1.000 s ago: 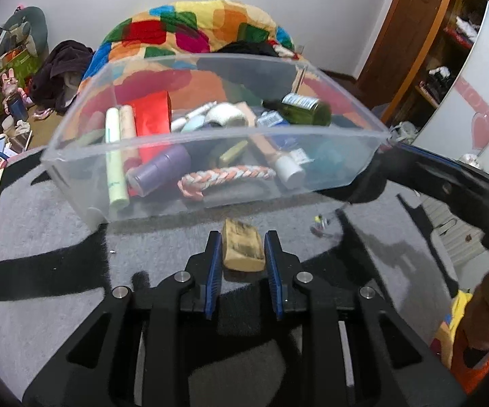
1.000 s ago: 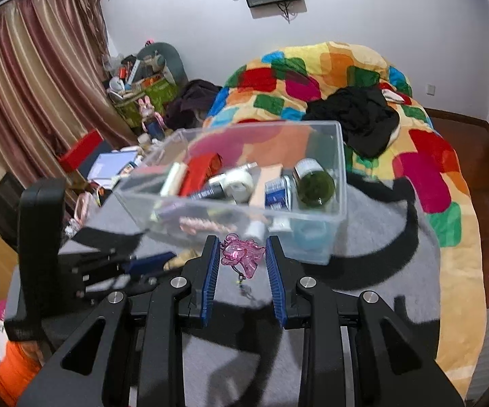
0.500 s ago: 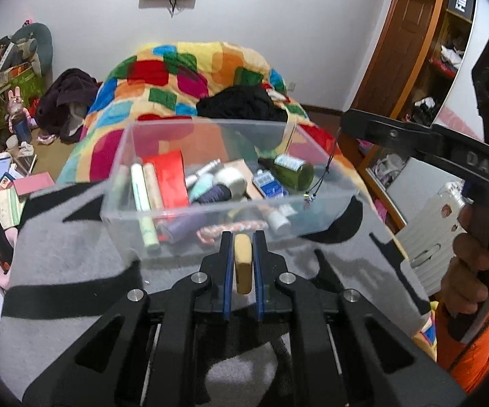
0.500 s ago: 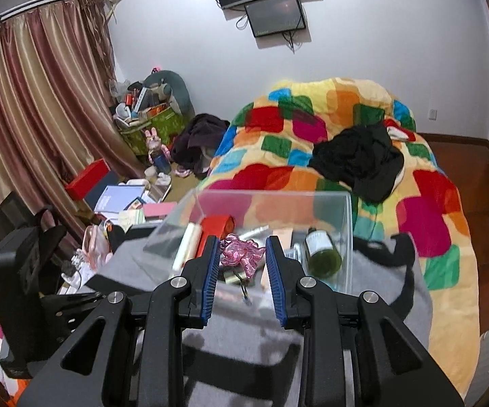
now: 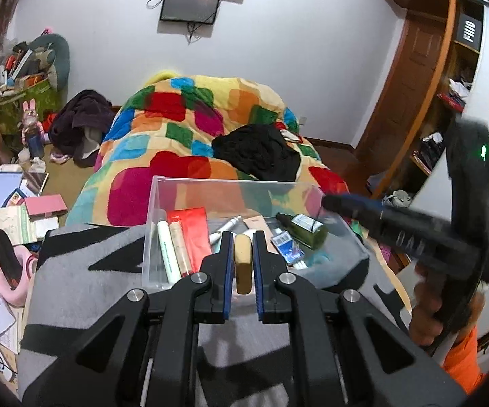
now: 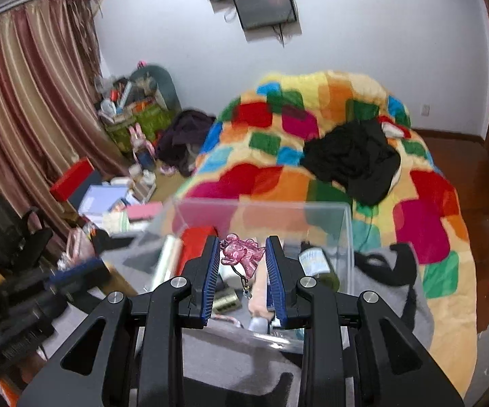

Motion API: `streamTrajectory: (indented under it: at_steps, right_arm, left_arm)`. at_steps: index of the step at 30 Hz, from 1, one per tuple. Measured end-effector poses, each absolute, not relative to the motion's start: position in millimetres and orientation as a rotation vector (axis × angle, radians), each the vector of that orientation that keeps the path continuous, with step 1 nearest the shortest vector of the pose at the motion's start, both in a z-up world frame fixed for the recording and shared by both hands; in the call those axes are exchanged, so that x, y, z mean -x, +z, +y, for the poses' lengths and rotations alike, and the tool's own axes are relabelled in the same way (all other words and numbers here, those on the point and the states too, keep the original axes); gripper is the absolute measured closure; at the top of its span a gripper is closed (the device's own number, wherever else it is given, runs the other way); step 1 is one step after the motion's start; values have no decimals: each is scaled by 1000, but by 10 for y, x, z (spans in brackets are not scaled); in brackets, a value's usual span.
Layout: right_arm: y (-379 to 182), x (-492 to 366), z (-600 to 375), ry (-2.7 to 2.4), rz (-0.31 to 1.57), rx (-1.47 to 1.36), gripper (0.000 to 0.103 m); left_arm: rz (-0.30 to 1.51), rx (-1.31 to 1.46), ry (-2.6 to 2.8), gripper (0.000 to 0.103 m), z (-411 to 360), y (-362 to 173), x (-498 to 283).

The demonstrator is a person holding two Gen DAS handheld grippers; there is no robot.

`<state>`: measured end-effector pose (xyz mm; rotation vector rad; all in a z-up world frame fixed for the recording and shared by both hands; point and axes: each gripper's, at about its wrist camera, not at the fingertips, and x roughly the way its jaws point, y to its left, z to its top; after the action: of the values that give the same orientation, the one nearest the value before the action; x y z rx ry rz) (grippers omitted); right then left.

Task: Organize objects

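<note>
A clear plastic bin [image 5: 210,183] sits on a grey and black mat and holds several small items, among them a red packet [image 5: 191,230], a green bottle [image 5: 303,229] and white tubes. My left gripper [image 5: 243,240] is shut on a tan block [image 5: 243,261] and holds it over the bin's near side. My right gripper [image 6: 242,251] is shut on a pink charm [image 6: 242,254] with a dangling cord, above the bin [image 6: 312,210]. The right gripper's body shows at the right of the left wrist view [image 5: 413,234].
A bed with a colourful patchwork blanket [image 5: 190,135] and black clothes [image 5: 258,152] lies behind the bin. Books and clutter [image 5: 10,210] cover the floor on the left. A wooden door and shelves [image 5: 424,101] stand at the right.
Both grippers have risen and moved forward over the bin, each still holding its item. The left jaws closed on the tan block between the earliest frame and now.
</note>
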<state>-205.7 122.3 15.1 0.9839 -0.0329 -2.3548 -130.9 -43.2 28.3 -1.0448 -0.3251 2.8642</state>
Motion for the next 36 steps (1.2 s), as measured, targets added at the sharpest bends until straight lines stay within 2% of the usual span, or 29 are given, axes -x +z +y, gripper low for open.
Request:
streamTrajectory:
  at_steps: [10,12,13,14,17,24,30,36]
  right_arm:
    - [-305,2177,1168,-2314,67,-1145,77]
    - [-342,2167,1191,-2301,78,-1166,74]
    - [-351,2160,1196,-2301,83,-1171,68]
    - [-361,2138,1219,-2309,92,-1173,59]
    - [-340,2069,1257,-2341,116,-1151,47]
    - [-201,1880,1371,-2372,147,-1086,40]
    - [-30,1688,1445,-2384,136,-999,32]
    - [60,1451,1483,-2423,141,-902,21]
  left_arm:
    - [-347,1192,2828,93,-503,-90,1606]
    - [-337,1201,2819,93,-478,-116,1595]
    - [-330,1204,2810,93,-463,-120,1586]
    - [-324,1203,2807,90,-445,-117,1568]
    - [-298,1189,2808,77,-411,-83,1519]
    - [-237,1117,2837,51,-334,52,1310]
    - [-181,1038,2891,32,-292,155,1059]
    - [-153,955,2951,12,-285,188,792]
